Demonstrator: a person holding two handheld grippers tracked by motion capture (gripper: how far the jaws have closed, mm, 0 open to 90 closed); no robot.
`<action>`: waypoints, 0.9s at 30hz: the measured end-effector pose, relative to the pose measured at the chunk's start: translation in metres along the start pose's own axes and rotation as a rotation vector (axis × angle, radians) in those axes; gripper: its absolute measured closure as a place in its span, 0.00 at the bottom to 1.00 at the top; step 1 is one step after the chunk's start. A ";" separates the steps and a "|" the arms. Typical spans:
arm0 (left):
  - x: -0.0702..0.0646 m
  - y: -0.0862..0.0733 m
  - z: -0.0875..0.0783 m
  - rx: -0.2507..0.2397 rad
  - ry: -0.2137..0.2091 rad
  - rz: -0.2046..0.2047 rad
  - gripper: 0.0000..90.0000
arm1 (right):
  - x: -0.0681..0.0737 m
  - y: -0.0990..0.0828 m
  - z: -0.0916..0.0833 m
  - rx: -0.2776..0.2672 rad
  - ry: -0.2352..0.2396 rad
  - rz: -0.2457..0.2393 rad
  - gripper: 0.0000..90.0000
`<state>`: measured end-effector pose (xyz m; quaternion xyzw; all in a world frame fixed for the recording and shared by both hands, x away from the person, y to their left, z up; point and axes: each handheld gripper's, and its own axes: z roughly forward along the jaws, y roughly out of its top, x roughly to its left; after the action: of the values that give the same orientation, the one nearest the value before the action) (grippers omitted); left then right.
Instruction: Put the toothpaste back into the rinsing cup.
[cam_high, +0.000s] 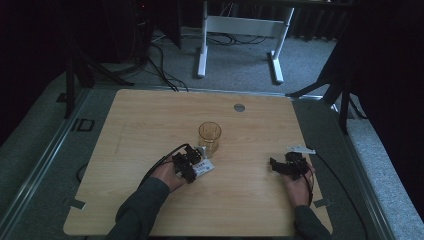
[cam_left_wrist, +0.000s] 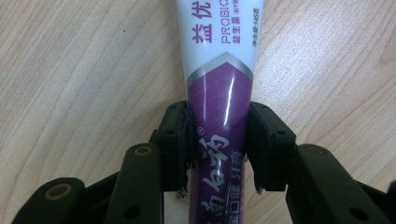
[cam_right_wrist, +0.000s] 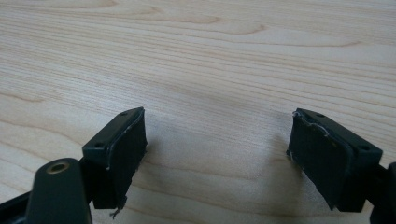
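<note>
Two grippers: left gripper (cam_left_wrist: 219, 154) clamped on one purple-and-white tube (cam_left_wrist: 219, 84), right gripper (cam_right_wrist: 217, 158) spread wide; one glass (cam_high: 209, 136).

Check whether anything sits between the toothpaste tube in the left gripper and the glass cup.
Nothing visible does. The left gripper is shut on the toothpaste tube, which lies on the table just in front of the glass cup, with bare wood between them.

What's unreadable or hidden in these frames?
- Tube: both ends cut off by the left gripper view's top and bottom edges; cap unseen.
- Tube label: too small to read in the high view.
- Glass: contents unclear, dim high view.
- Left tool: jaws too small in the high view.
</note>
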<state>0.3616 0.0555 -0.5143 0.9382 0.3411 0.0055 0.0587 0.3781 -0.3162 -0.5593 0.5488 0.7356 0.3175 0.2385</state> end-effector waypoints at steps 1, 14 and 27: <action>0.000 0.000 0.000 0.000 -0.001 -0.001 0.67 | 0.000 0.000 0.000 0.000 0.000 0.000 0.21; 0.000 0.004 0.003 0.020 -0.001 -0.005 0.67 | 0.000 0.000 0.000 0.000 0.000 0.000 0.21; -0.002 0.006 0.001 0.036 -0.002 -0.036 0.75 | 0.000 0.000 0.000 0.000 0.000 0.000 0.21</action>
<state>0.3642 0.0499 -0.5147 0.9327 0.3581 -0.0026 0.0425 0.3781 -0.3163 -0.5593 0.5488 0.7356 0.3176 0.2385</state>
